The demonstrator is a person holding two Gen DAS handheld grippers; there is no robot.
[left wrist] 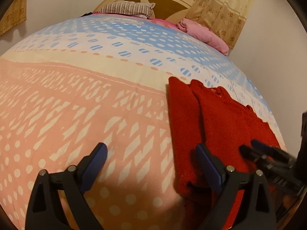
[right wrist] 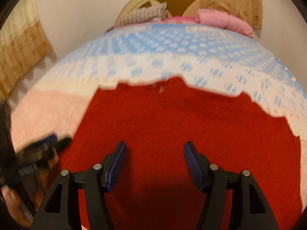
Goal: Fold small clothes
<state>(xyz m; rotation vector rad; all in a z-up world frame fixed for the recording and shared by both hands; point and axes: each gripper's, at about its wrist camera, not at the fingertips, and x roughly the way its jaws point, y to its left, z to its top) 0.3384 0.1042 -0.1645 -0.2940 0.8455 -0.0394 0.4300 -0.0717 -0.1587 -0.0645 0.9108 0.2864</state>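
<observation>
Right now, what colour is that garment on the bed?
Solid red garment, clearest in the right wrist view.

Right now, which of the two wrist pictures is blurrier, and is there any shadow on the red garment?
Right wrist view: blurrier, the bedsheet pattern is smeared, and a dark shadow lies on the red garment under the right gripper. Left wrist view: mostly sharp; only the other gripper at the right edge smears.

Plain red garment [right wrist: 172, 118], pink-cream-blue dotted bedsheet [left wrist: 76, 99], striped pillow [left wrist: 126, 7], pink blanket [left wrist: 203, 32]
</observation>
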